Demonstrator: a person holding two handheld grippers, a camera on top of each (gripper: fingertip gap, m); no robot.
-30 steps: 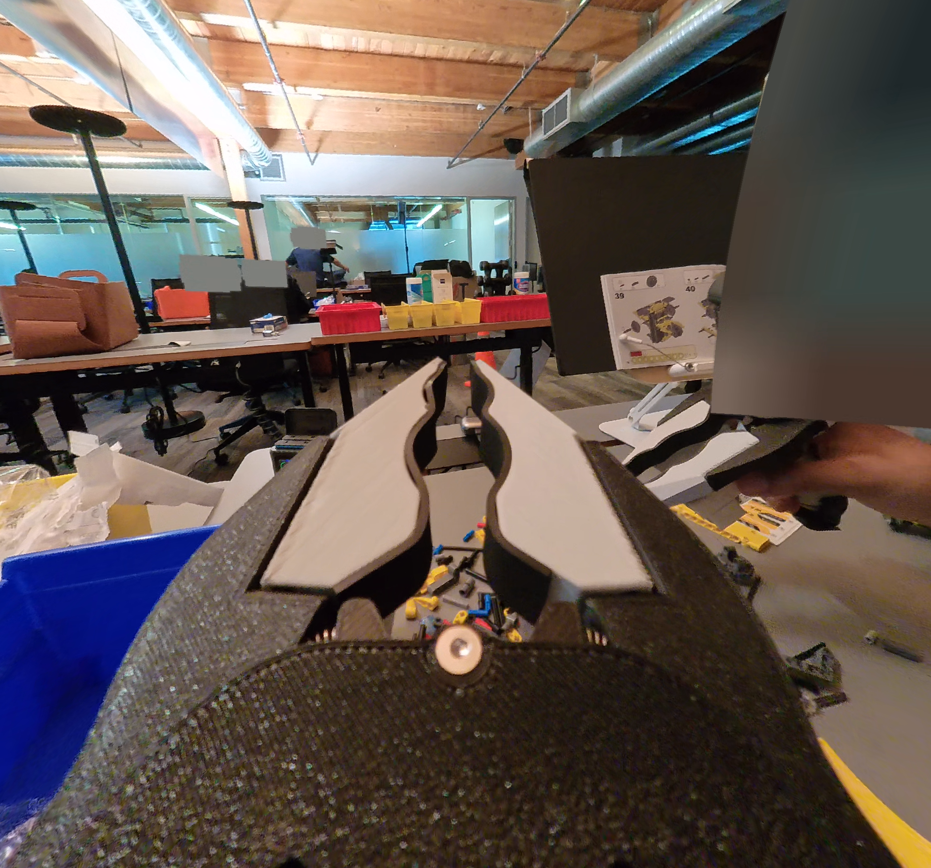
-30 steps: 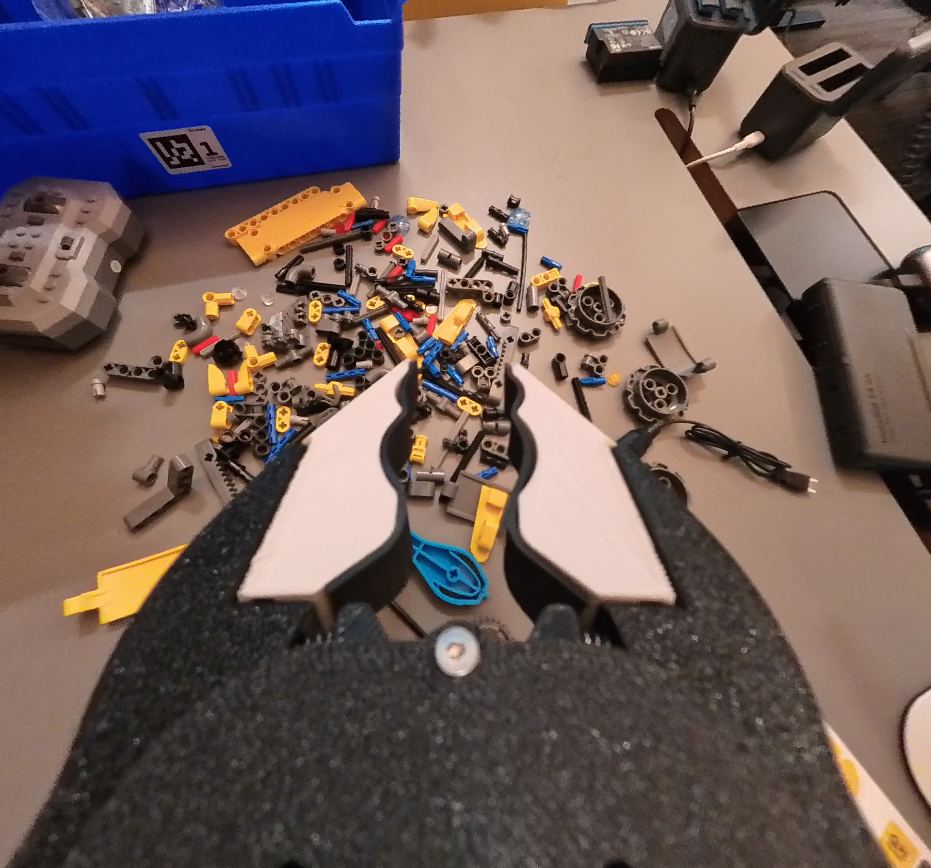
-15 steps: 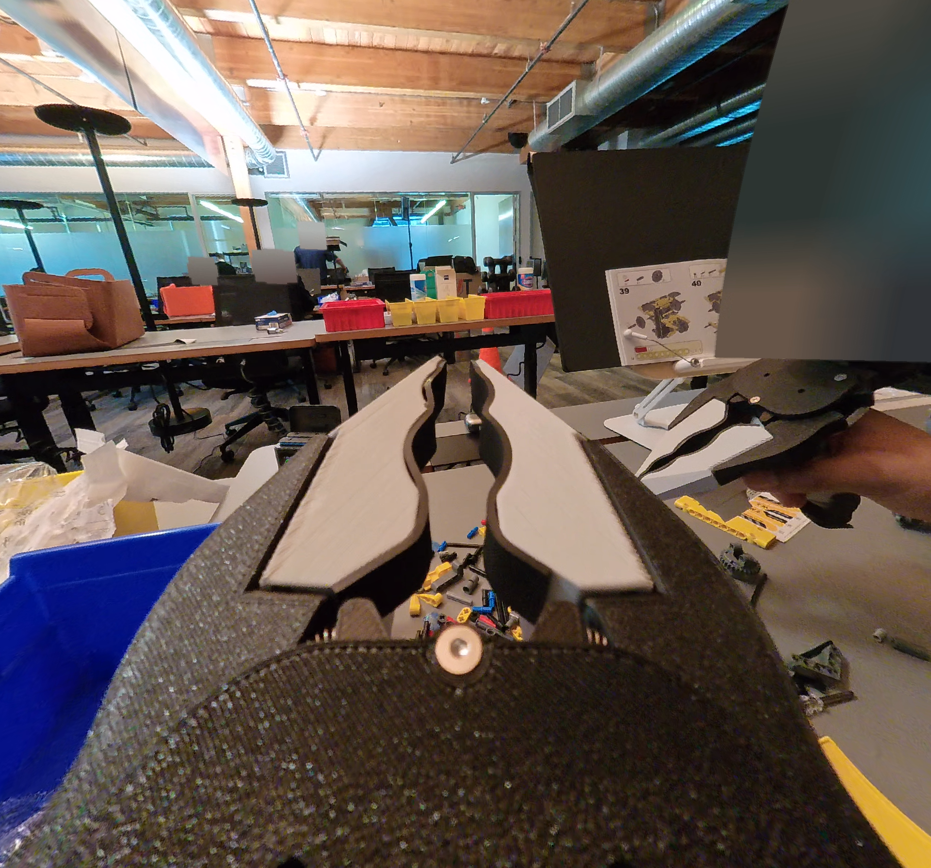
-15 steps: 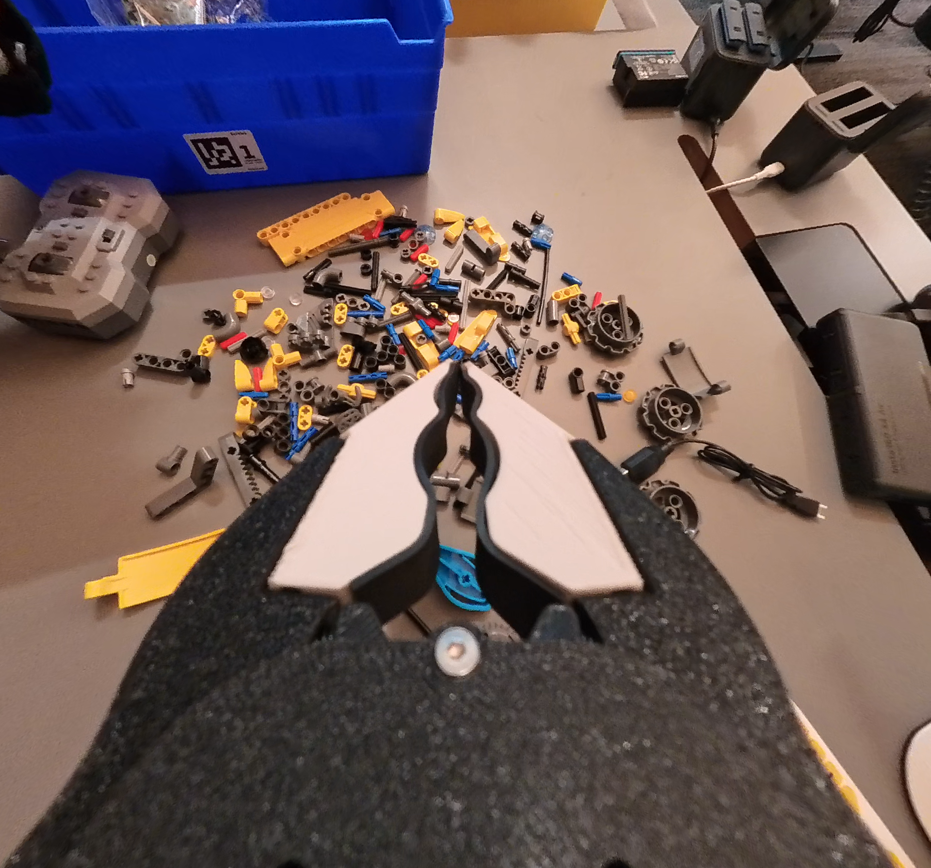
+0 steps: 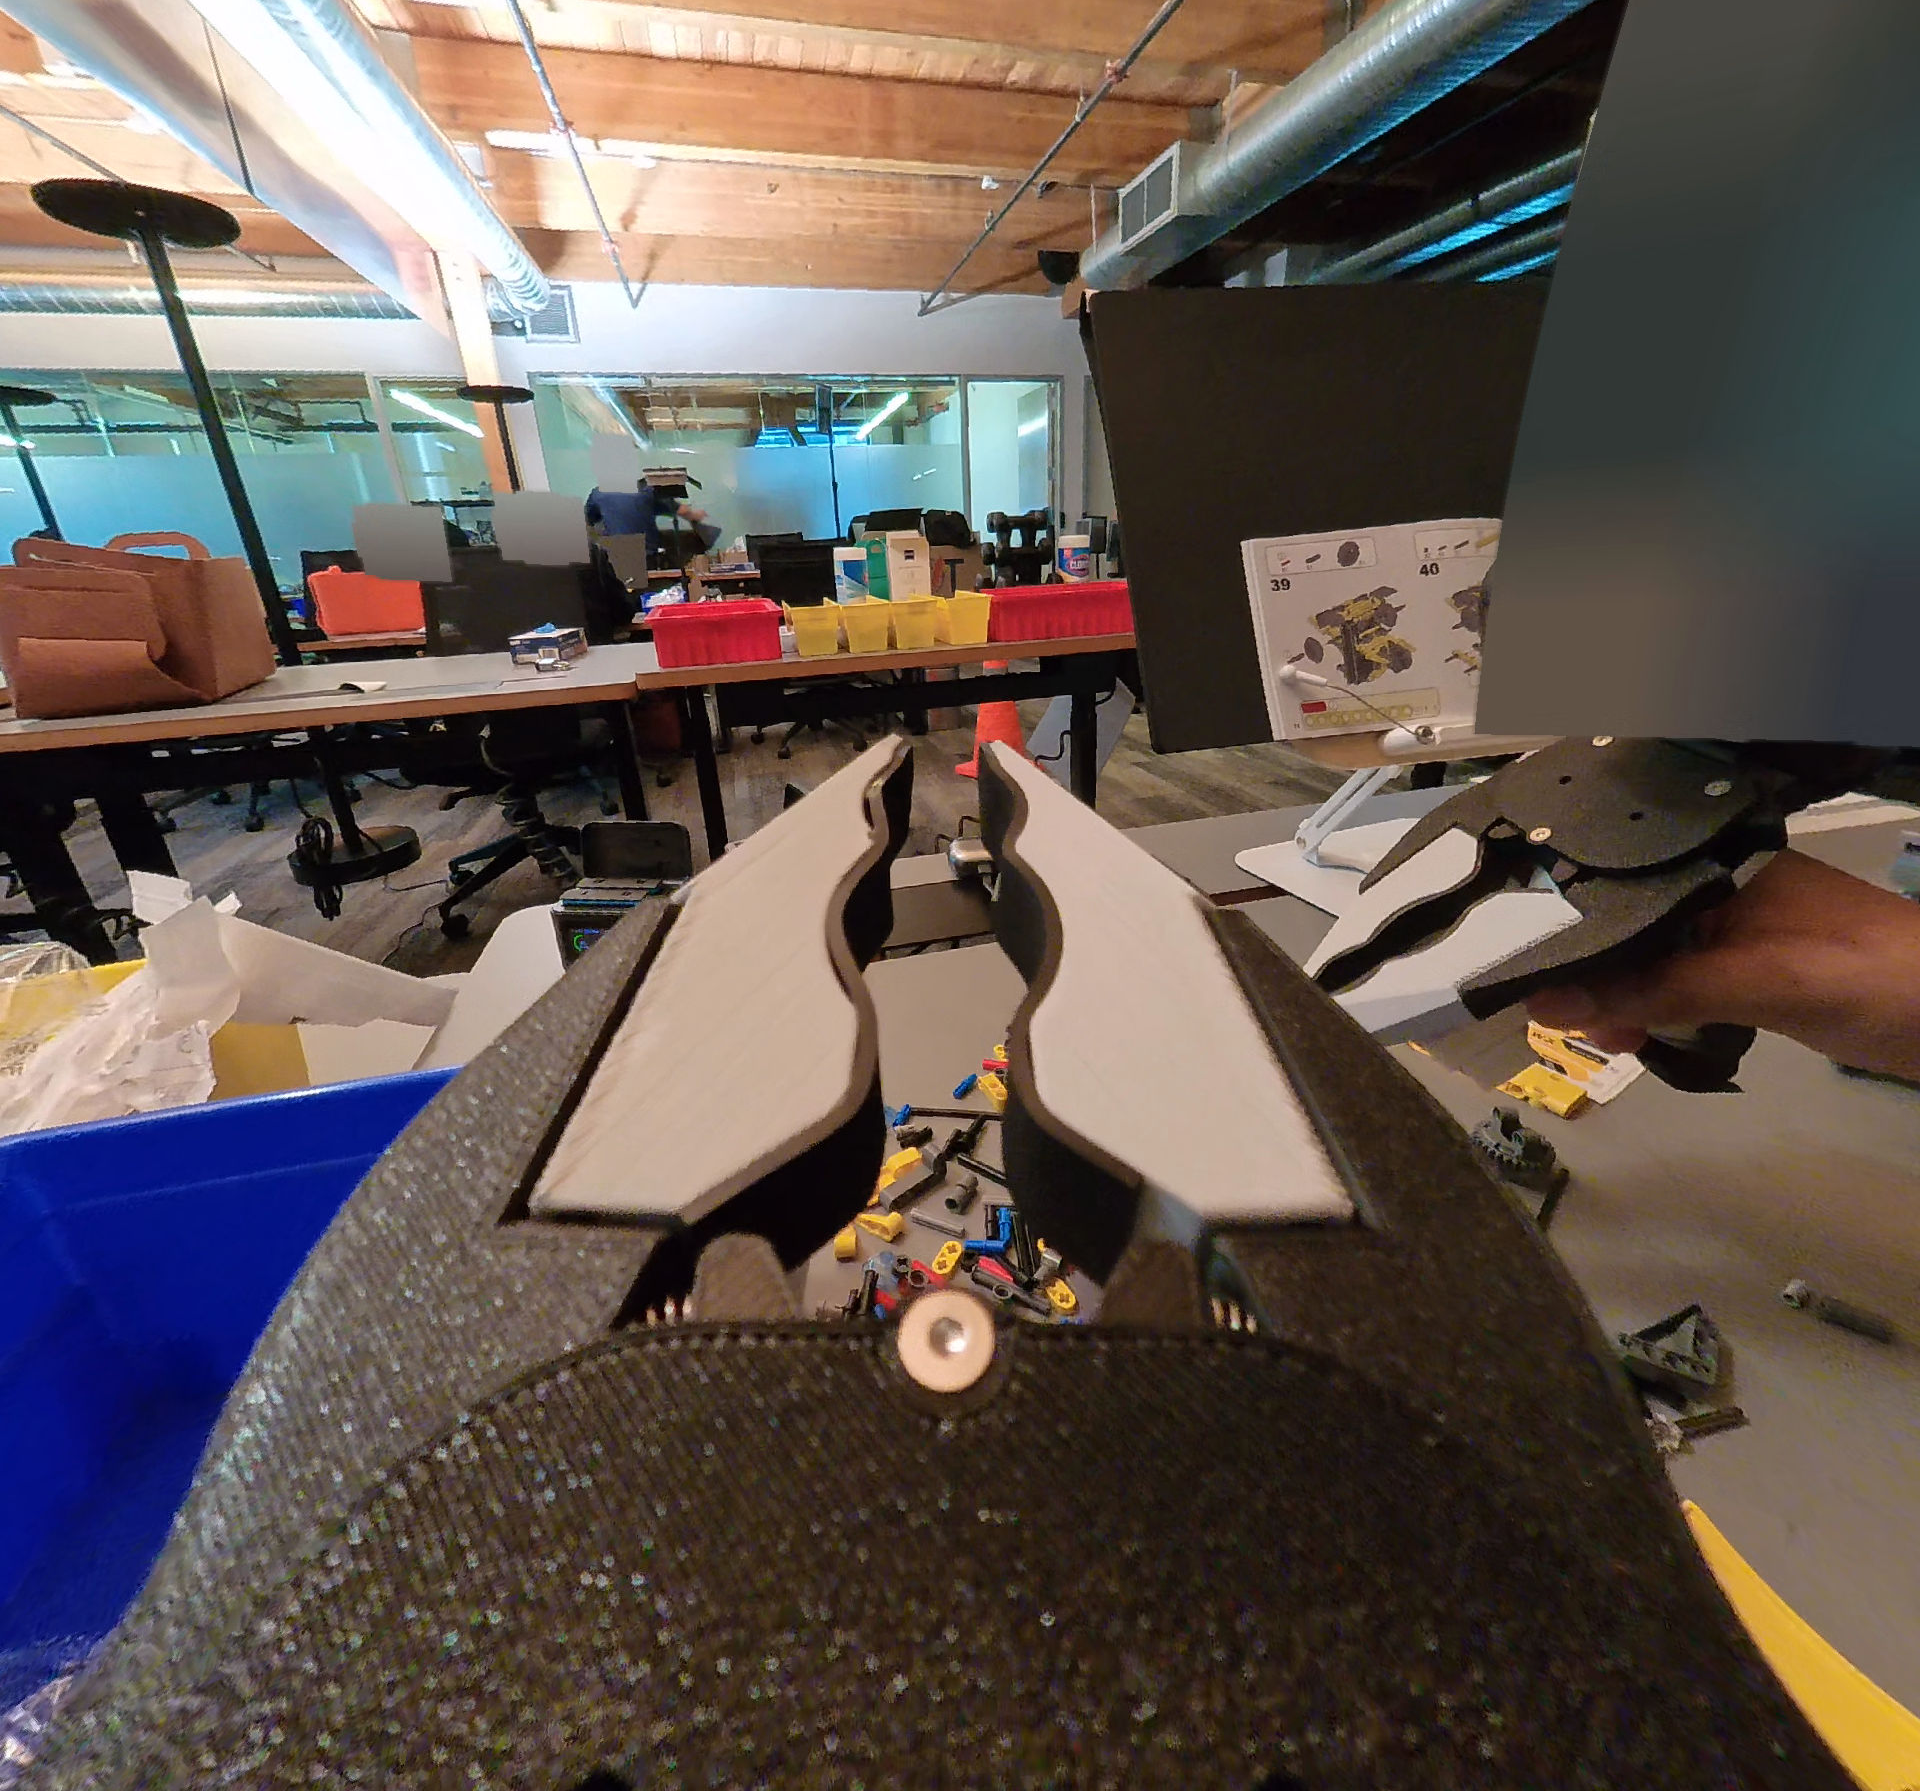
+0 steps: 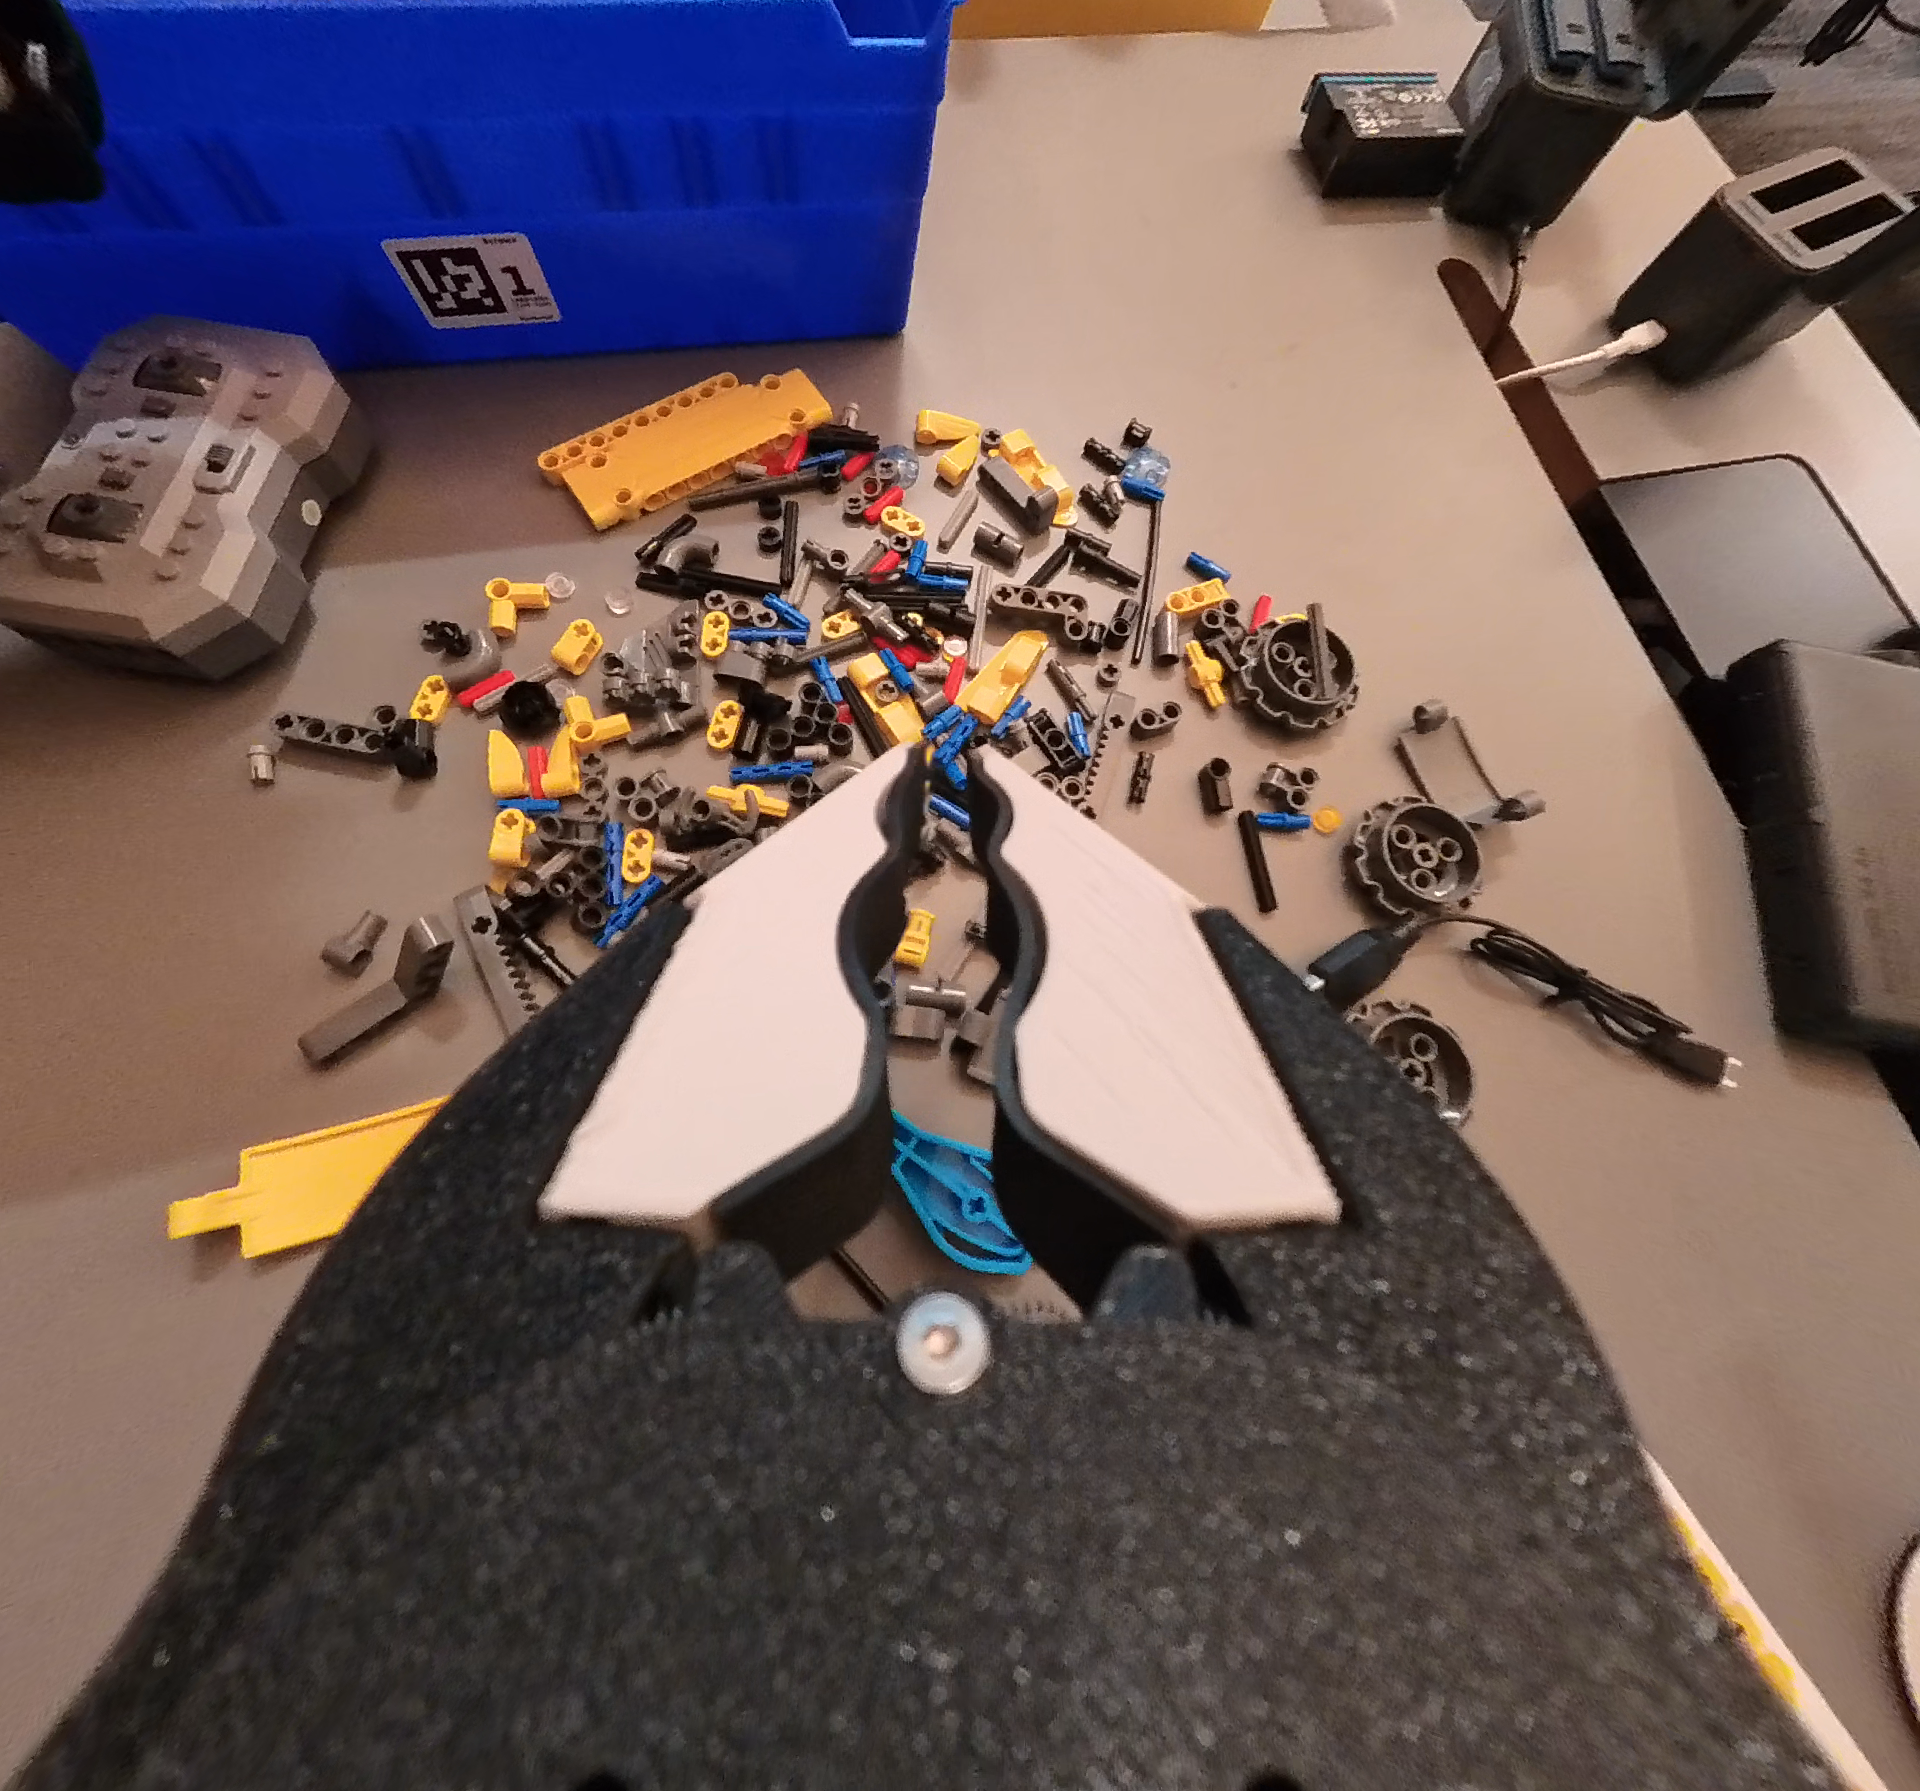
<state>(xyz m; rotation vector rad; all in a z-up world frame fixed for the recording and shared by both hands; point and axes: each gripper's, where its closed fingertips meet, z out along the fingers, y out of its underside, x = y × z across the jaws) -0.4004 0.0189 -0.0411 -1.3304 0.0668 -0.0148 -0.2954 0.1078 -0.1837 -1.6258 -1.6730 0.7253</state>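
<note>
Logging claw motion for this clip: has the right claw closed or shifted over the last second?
Yes. The right claw has narrowed from open to nearly shut, and pulled back from the blue plastic bin, whose tag sits lower in view.

Left tongs (image 5: 943,773): grey finger faces, black edges, speckled black body. Right tongs (image 6: 943,773): same scheme. Desk (image 6: 1195,307): flat grey-tan. Bin (image 6: 499,110): saturated blue, with a white sticker (image 6: 470,278) carrying a black square code pattern. Parts pile (image 6: 883,661): mostly yellow, black and dark grey, with small blue and red bits. Long beam (image 6: 686,445): yellow, row of holes. Hub block (image 6: 166,505): two-tone grey. Curved piece (image 6: 951,1211) under right tongs: cyan-blue. Far trays (image 5: 888,621): red and yellow. Ceiling (image 5: 831,79): orange-brown wood.
</note>
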